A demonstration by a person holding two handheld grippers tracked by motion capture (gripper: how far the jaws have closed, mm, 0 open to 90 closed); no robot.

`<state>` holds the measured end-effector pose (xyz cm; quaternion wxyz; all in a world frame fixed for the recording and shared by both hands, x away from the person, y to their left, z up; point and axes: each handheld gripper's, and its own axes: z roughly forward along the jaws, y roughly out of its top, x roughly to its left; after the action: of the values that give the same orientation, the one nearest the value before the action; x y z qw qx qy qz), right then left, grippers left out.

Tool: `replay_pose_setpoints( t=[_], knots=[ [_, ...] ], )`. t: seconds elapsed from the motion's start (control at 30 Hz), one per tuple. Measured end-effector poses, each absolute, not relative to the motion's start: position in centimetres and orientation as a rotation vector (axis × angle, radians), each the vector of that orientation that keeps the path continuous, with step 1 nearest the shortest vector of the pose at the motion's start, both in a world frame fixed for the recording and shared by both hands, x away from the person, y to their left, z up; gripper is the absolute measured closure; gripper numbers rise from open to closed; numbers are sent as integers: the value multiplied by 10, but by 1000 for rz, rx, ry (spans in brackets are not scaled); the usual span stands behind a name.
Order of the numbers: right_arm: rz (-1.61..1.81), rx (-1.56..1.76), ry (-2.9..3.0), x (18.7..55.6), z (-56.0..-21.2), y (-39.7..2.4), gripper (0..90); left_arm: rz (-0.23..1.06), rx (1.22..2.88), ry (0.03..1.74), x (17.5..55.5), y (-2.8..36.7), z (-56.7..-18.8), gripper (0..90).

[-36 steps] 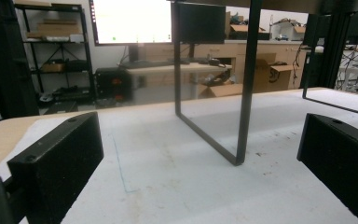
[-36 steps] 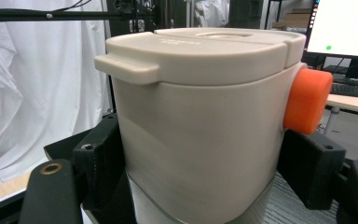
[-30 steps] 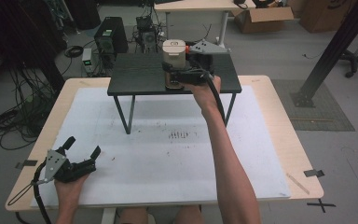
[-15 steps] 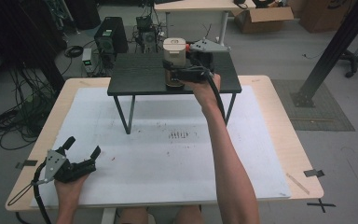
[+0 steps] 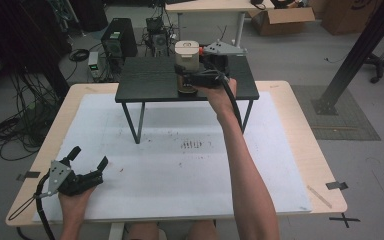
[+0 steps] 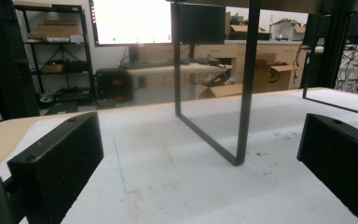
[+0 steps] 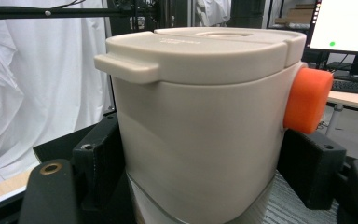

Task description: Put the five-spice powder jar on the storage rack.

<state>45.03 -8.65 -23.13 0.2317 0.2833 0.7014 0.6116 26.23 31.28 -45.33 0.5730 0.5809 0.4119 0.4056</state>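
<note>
Right tool gripping the beige canister on the raised black shelf.

The right tool (image 5: 192, 80) has both jaws pressed against the sides of the beige canister (image 7: 200, 135), which stands upright on the black shelf (image 5: 145, 80) above the worktop (image 5: 35, 155). The left tool (image 5: 82, 172) rests released, jaws apart, near the front left corner. Judged best practice: keep the grip below the lid (image 7: 205, 51), clear of the orange knob (image 7: 307, 100), and lift vertically.
</note>
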Motion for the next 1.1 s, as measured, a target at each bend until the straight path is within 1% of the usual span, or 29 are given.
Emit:
replay_pose_setpoints(
  t=[0.6,0.63,0.9,0.97,1.1],
  knots=[
    [1696,797,1940,452,-231,-87,224,950,1358,967,262,313,-453,6],
    [1704,811,1947,452,-232,-87,193,950,1360,967,262,313,-453,6],
    [1703,816,1932,452,-232,-86,87,949,1360,967,263,313,-453,7],
    [1704,815,1935,451,-232,-86,42,949,1361,967,263,313,-453,7],
    [1684,802,1958,448,-231,-84,7,949,1362,968,263,313,-453,7]
  ],
)
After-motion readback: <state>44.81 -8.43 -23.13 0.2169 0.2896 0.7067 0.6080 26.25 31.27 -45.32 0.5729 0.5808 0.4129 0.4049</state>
